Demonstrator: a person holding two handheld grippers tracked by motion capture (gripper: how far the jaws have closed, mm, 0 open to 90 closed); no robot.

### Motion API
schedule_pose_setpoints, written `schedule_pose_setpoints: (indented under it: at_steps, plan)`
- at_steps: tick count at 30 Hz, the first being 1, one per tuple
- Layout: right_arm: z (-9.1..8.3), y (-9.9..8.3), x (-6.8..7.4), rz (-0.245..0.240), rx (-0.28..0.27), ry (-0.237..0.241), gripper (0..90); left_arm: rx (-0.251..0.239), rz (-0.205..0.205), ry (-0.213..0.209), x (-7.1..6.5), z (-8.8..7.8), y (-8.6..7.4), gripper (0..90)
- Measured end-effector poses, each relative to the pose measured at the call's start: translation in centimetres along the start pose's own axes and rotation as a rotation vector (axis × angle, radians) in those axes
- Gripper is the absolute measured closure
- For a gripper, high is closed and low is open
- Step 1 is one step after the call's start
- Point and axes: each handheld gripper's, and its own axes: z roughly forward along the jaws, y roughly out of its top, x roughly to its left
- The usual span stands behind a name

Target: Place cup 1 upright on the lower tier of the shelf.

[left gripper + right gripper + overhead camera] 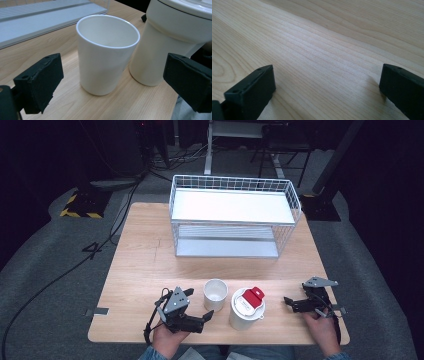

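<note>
A plain white cup (215, 294) stands upright near the table's front edge, empty inside. Just right of it stands a taller white tumbler (246, 308) with a lid and a red flip tab. My left gripper (199, 304) lies low at the cup's left, pointing at it. In the left gripper view the cup (106, 53) stands ahead of my open left gripper (115, 82), its pads clear of the cup, with the tumbler (170, 37) behind to the right. My right gripper (292, 304) rests right of the tumbler. It is open (327, 90) over bare wood.
A white wire basket shelf (235, 215) with two levels stands at the back of the wooden table (140, 265); its lower shelf (37, 22) lies beyond the cup. Cables and a dark floor surround the table.
</note>
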Motion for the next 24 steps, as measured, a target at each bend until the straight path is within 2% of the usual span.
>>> schedule_pose_setpoints:
  at_steps: [4, 8, 12, 15, 24]
  plan:
    - [0.0, 0.0, 0.0, 0.0, 0.0, 0.0, 0.4, -0.003, 0.005, -0.012, -0.2, 1.0, 0.1, 3.0]
    - [0.0, 0.0, 0.0, 0.0, 0.0, 0.0, 0.4, 0.004, 0.019, 0.006, -0.2, 1.7, 0.1, 2.9]
    - [0.0, 0.0, 0.0, 0.0, 0.0, 0.0, 0.4, 0.018, -0.022, 0.049, 0.0, 2.9, -0.1, 4.6]
    - [0.0, 0.0, 0.0, 0.0, 0.0, 0.0, 0.4, 0.026, -0.036, 0.064, 0.1, 3.3, -0.2, 7.0]
    - [0.0, 0.0, 0.0, 0.004, -0.001, -0.002, 0.4, 0.046, -0.023, 0.053, 0.6, 4.6, -0.3, 9.6]
